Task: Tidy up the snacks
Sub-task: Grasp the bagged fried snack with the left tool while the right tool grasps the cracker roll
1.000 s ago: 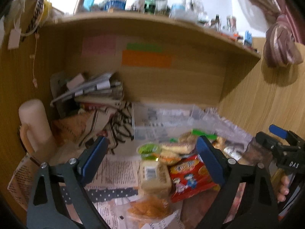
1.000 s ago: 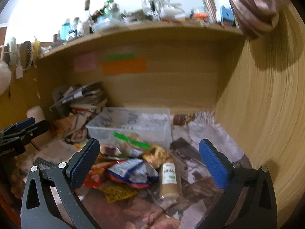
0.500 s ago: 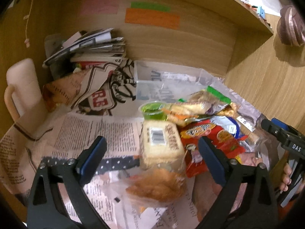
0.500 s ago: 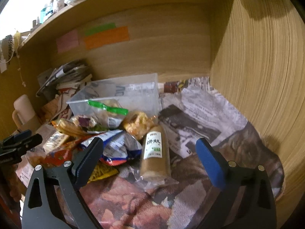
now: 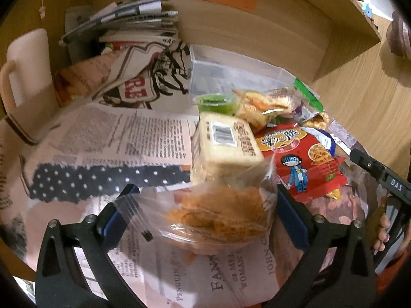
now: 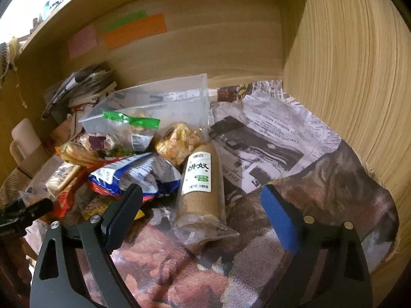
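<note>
A heap of snacks lies on newspaper in front of a clear plastic box (image 5: 231,77) (image 6: 159,102). In the left wrist view my left gripper (image 5: 205,213) is open, its jaws on either side of a clear bag of orange chips (image 5: 218,213). Behind it lie a pale cracker block (image 5: 223,143), a red snack bag (image 5: 300,161) and a green jelly cup (image 5: 215,102). In the right wrist view my right gripper (image 6: 203,210) is open around the near end of a brown roll pack (image 6: 200,187). A blue-white bag (image 6: 136,177) lies to its left.
A stack of papers (image 5: 133,23) and a cream mug (image 5: 25,69) stand at the back left. Wooden walls (image 6: 346,77) close the back and right side. The right gripper's body (image 5: 380,177) shows at the right in the left wrist view.
Both grippers have moved down and forward toward the heap. The left one now straddles the chip bag and the right one straddles the brown roll. Both jaws stay open.
</note>
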